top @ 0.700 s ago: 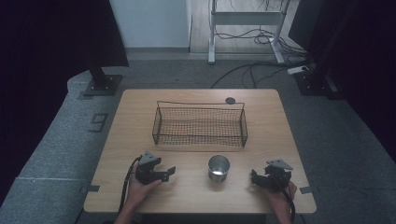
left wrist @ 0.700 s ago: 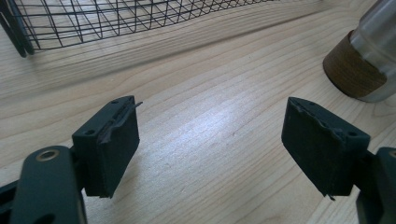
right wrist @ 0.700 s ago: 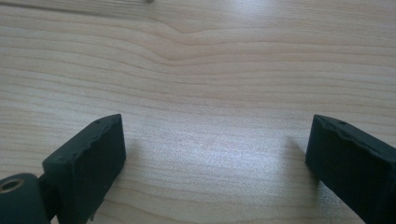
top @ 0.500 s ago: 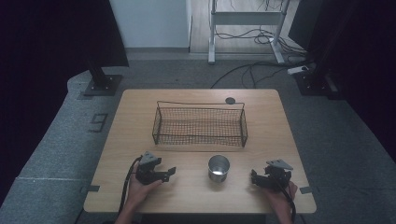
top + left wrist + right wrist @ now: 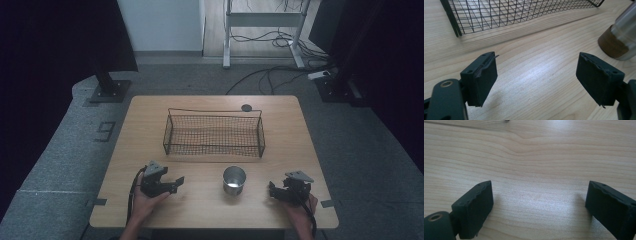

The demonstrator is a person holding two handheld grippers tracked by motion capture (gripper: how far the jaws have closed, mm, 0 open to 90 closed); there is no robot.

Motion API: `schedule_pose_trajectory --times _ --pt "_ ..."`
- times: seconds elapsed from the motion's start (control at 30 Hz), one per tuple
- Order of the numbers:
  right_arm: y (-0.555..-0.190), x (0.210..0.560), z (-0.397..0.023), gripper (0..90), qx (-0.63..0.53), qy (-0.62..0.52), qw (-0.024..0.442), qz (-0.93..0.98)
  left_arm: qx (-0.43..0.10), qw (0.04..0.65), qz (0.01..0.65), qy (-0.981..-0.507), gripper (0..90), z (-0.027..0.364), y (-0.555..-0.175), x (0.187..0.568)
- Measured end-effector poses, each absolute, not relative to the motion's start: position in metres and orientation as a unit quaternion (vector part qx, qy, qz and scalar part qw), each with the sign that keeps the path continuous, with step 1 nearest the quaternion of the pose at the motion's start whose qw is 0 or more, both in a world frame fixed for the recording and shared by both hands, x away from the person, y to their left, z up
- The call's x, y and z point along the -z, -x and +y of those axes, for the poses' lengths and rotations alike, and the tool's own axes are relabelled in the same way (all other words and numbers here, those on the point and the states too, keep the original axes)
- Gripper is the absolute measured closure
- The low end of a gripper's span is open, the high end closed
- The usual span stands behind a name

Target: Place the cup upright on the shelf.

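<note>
A black wire basket [image 5: 214,149] stands in the middle of the wooden table [image 5: 210,205]; its mesh wall [image 5: 499,15] fills the top of the left gripper view. A steel cup [image 5: 234,179] with a brown base [image 5: 621,37] sits in front of the basket. My left gripper [image 5: 176,183] rests on the table left of the cup and points toward it, its jaws apart with bare wood between them [image 5: 536,80]. Right of the cup lies my right gripper [image 5: 273,190], jaws also apart over bare wood [image 5: 539,205].
A small dark disc [image 5: 246,107] lies at the table's far edge behind the basket. Cables and a metal frame [image 5: 265,20] stand on the floor beyond the table. A dark stand [image 5: 107,90] is at the far left.
</note>
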State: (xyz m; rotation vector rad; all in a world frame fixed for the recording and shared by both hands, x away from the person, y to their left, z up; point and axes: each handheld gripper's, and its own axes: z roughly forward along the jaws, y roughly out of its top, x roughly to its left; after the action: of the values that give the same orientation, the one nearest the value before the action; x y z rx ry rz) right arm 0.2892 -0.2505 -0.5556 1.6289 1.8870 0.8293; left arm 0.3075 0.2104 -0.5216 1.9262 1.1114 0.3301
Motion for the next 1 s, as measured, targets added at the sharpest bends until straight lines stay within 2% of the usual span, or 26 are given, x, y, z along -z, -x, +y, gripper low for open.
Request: schedule_pose_trajectory --times 0.37,0.5,1.0 --pt "-0.288 0.555 -0.251 9.1 -0.307 -0.599 0.255 0.694 -0.136 0.418 0.438 -0.784 15.3 0.201 -0.292 0.518" --pt "-0.288 0.555 -0.251 9.1 -0.307 -0.599 0.255 0.694 -0.125 0.445 0.438 -0.771 15.2 0.199 -0.290 0.506" --pt "-0.289 0.556 -0.251 8.8 -0.308 -0.596 0.254 0.697 -0.117 0.451 0.408 -0.785 15.0 0.171 -0.297 0.486"
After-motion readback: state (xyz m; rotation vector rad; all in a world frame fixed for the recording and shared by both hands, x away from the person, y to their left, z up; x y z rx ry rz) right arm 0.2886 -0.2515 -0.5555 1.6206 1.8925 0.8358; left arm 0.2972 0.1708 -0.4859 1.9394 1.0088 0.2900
